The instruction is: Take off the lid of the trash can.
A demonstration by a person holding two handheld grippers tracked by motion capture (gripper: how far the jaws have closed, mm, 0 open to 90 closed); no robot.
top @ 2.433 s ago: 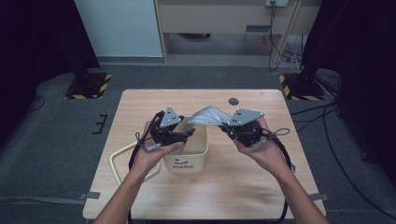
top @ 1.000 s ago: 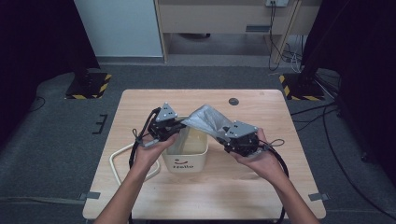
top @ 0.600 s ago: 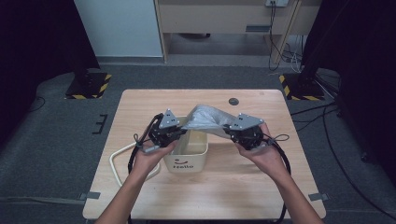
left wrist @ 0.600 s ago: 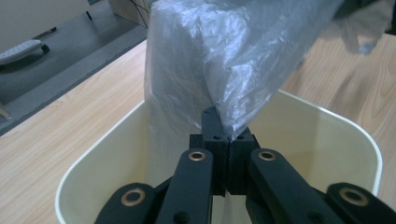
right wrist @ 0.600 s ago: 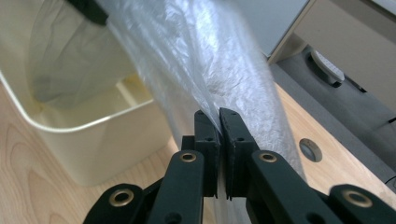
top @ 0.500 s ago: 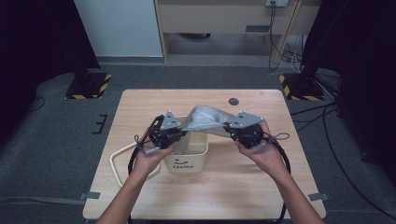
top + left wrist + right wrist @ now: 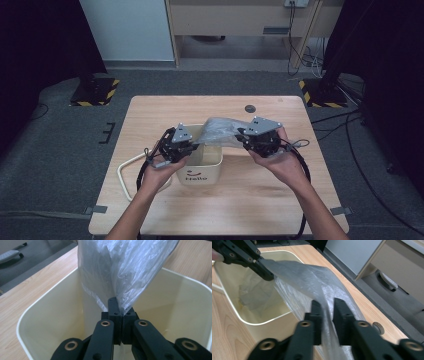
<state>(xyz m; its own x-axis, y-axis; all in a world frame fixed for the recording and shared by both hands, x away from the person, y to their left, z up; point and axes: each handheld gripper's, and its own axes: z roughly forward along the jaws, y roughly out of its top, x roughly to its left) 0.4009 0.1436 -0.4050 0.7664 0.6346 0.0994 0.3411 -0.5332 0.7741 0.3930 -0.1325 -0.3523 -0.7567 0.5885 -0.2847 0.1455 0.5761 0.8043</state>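
1. Compared with the frame a second earlier, the right gripper (image 7: 248,139) sits higher and farther right, so the plastic bag (image 7: 222,131) now stretches flatter between the two hands instead of peaking in the middle.
2. Left gripper (image 7: 192,146): jaws pressed together on one edge of the bag, as the left gripper view shows (image 7: 120,315); the film rises out of the closed tips and fans upward (image 7: 122,270).
3. Right gripper, in its own view (image 7: 327,315): jaws have just been opening slightly and stand a narrow gap apart with the bag film passing between them (image 7: 312,285); whether the pads actually press the film cannot be told for certain.
4. Bin (image 7: 210,172): a cream plastic container with rounded corners, upright near the middle of the table (image 7: 150,115), with a printed word on its near wall.
5. Contents of the bin: the right gripper view shows part of the bag hanging down inside against the wall (image 7: 252,295); the left gripper view shows bare cream inner walls (image 7: 62,315) below the film.
6. Position of the bag: held above the bin's far right rim, its left end over the opening, its right end beyond the bin's right side.
7. Pale cord (image 7: 127,170): looped on the table just left of the bin.
8. Small dark disc (image 7: 249,108): set in the tabletop near the far edge, well apart from the bin.
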